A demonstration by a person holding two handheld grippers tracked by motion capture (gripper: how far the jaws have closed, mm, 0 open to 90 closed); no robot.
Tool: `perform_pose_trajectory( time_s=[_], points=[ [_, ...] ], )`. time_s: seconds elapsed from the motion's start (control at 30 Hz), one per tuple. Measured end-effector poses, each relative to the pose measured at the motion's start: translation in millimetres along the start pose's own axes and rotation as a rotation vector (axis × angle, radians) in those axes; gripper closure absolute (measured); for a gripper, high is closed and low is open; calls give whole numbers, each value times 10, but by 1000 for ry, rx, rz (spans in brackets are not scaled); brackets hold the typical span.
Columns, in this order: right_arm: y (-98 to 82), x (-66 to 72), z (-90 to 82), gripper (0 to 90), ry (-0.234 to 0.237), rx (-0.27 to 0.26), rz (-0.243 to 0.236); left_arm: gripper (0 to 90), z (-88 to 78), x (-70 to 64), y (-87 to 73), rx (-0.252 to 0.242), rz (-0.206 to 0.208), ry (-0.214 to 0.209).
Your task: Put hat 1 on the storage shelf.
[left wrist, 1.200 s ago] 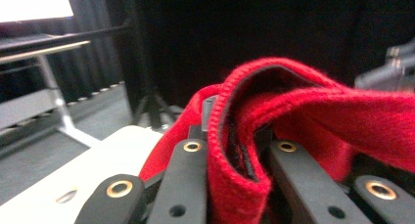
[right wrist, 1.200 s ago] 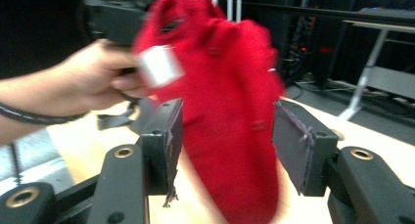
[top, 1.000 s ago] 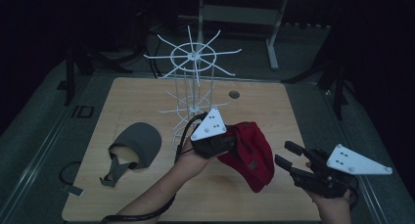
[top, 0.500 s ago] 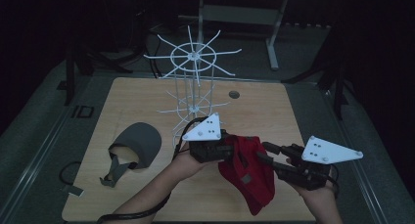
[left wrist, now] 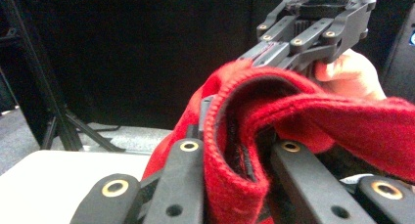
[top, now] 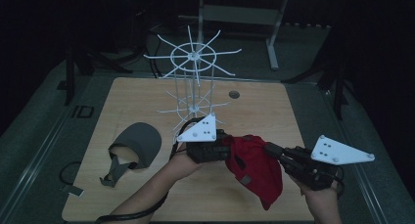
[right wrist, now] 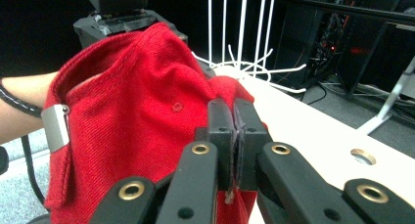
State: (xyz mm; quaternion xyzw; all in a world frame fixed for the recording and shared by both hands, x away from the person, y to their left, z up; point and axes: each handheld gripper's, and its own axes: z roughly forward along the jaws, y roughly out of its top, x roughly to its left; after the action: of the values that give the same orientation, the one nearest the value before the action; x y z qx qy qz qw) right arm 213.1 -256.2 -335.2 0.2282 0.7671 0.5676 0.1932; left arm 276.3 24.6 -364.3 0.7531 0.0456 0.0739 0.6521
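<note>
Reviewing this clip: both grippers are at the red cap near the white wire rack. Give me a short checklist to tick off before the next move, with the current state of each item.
1. Left gripper shut on the red cap: ok; in the left gripper view the cap's edge sits between its jaws.
2. Right gripper shut on the cap: ok; its jaws have just been closing, and fabric is pinched between them.
3. Cap lifted off the table: cannot tell; its lower part hangs low.
4. White wire rack upright with free prongs: ok.
5. Grey cap out of the way: ok; it lies on the table to the left.
6. Strap buckle free of the jaws: ok.
</note>
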Motion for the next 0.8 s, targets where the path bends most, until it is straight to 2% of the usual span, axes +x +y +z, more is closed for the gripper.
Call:
perform_pose_trajectory(
  time_s=[0.03,0.1,0.13,0.23,0.3,0.47,0.53,0.63,0.8],
  points=[
    [2,-10,-15,882,-6,-6,4,765,-27,25,-14,7,-21,6],
    [10,-42,-58,882,-6,-26,15,753,-52,35,-32,13,-21,14],
    [15,-46,-71,882,-5,-32,21,695,-60,39,-40,21,-22,19],
    [44,-52,-104,882,-18,-43,18,618,-76,26,-55,46,-4,33],
    [64,-63,-122,882,-24,-53,22,598,-87,20,-62,43,-7,32],
    [90,-88,-159,882,-50,-60,26,480,-156,20,-92,44,-15,77],
    [93,-91,-166,882,-54,-57,25,458,-194,16,-110,42,-16,95],
    [97,-94,-176,882,-57,-60,29,442,-235,7,-128,37,-19,101],
    [121,-96,-217,882,-75,-86,32,439,-365,-10,-185,29,-20,155]
  ],
)
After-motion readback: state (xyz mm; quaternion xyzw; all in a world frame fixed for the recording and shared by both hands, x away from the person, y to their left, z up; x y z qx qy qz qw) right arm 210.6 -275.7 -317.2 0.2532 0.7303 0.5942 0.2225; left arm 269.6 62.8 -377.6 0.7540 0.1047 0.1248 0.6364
